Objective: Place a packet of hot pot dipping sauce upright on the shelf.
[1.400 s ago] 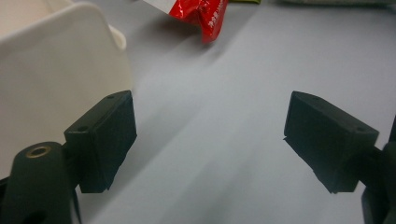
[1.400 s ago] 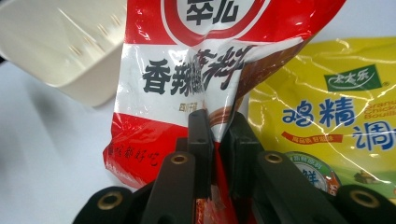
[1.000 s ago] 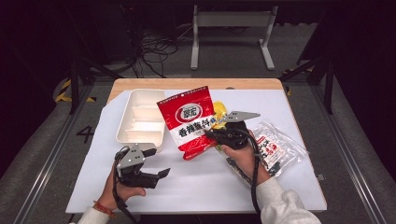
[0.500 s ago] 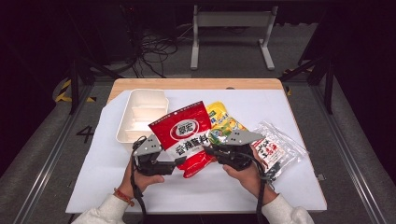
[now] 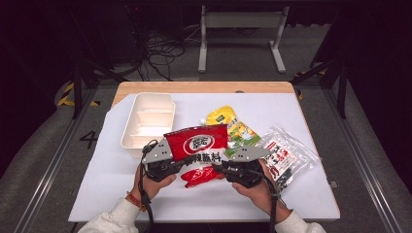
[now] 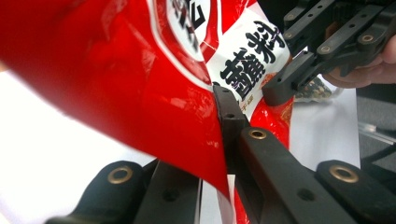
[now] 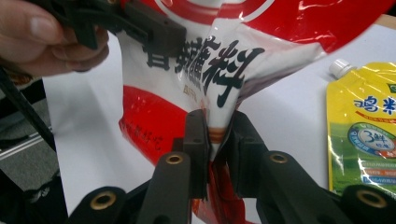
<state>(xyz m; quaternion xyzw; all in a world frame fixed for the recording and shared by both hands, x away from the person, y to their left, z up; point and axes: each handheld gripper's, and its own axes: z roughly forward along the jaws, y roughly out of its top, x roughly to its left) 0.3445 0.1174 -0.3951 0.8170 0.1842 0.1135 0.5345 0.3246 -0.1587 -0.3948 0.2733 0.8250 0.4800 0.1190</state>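
We now have the red seasoning pouch (image 5: 197, 148) pinched from both sides and held up off the white table cover (image 5: 97, 194), in front of the white divided tray (image 5: 148, 124). A second ago only our right gripper (image 5: 219, 168) carried it, higher and nearer the tray, while our left gripper (image 5: 180, 167) stood wide on the cover near the table's front edge; since then the left has come across and its jaws have just been closing, and they now clamp the pouch's left side, as the left gripper view shows. The right gripper's jaws stand narrow, pinching a fold at the pouch's lower edge. The yellow spout pouch (image 5: 228, 124) and the clear packet (image 5: 284, 155) lie untouched to the right. With two firm holds, we judge the pouch ready for pulling taut or tearing open.
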